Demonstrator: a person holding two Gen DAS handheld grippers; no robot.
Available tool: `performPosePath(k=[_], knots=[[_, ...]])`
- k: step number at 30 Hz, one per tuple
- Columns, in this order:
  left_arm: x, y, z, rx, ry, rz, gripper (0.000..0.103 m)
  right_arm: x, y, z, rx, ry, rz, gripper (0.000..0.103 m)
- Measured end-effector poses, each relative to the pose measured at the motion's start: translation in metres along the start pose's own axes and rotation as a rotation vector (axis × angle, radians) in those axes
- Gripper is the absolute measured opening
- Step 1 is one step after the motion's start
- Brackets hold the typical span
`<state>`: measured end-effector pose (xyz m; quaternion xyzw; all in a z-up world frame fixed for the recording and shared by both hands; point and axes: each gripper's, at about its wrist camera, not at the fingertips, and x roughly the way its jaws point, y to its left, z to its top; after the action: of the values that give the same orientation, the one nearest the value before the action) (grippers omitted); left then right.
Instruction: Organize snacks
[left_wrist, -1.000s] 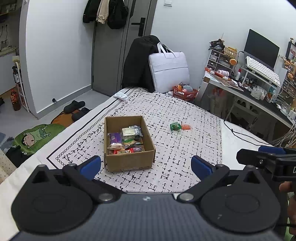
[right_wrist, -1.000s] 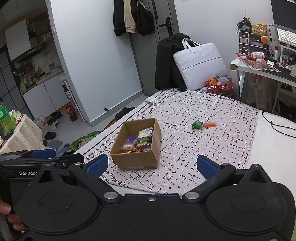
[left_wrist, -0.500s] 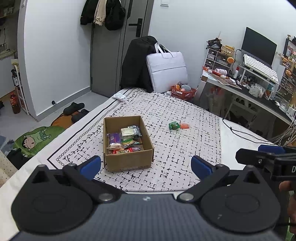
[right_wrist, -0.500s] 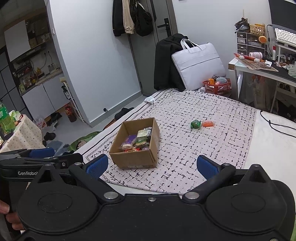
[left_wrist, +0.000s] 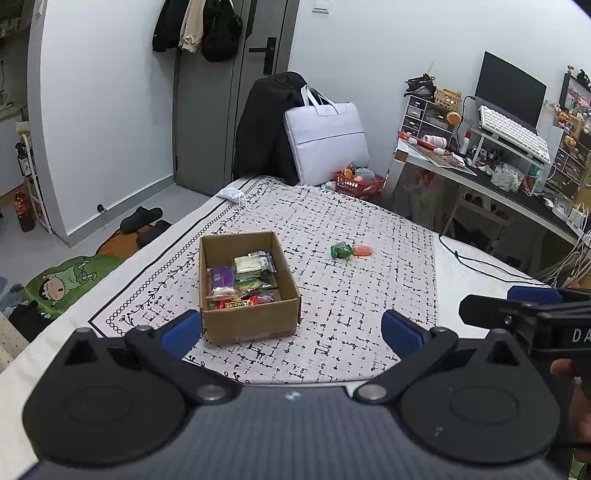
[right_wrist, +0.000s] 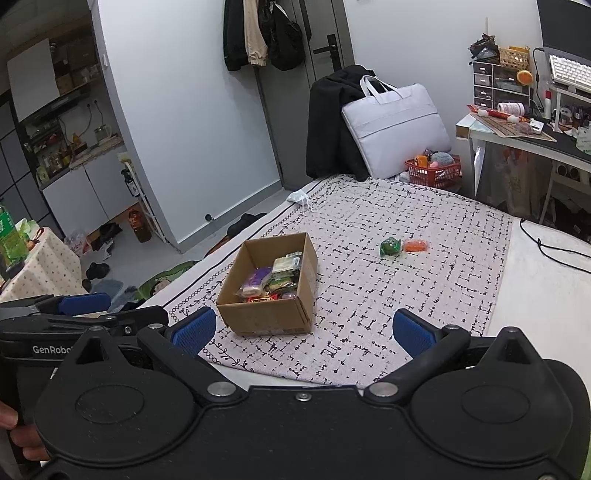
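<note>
Patterned bedspread (left_wrist: 351, 295) fills the left wrist view: cardboard box (left_wrist: 245, 291) of snacks at centre, green snack (left_wrist: 340, 250) and orange snack (left_wrist: 362, 250) right of it; left gripper (left_wrist: 291, 328) spread, empty

Right wrist view: right gripper (right_wrist: 303, 328) likewise spread, both loose snacks right of centre, likely next to fetch and box

Brown cardboard box (left_wrist: 248, 284): packets inside in purple, pale green, red. Bedspread (left_wrist: 362, 295): white, black broken-line grid, black vine border. Loose snacks: one green (left_wrist: 340, 250), one orange (left_wrist: 362, 250). Both claws black, blue pads (left_wrist: 181, 328). Basket (right_wrist: 437, 172): red.
</note>
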<state>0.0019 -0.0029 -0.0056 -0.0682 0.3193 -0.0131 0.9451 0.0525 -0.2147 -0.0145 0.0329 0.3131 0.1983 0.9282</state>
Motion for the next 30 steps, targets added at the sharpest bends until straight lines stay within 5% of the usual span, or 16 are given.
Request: performPosePath(k=[30], knots=[[0.051,0.003,0.007,-0.035,0.046,0.001,0.103,0.052,-0.029,0.001,0.065,0.078,0.000,0.103]])
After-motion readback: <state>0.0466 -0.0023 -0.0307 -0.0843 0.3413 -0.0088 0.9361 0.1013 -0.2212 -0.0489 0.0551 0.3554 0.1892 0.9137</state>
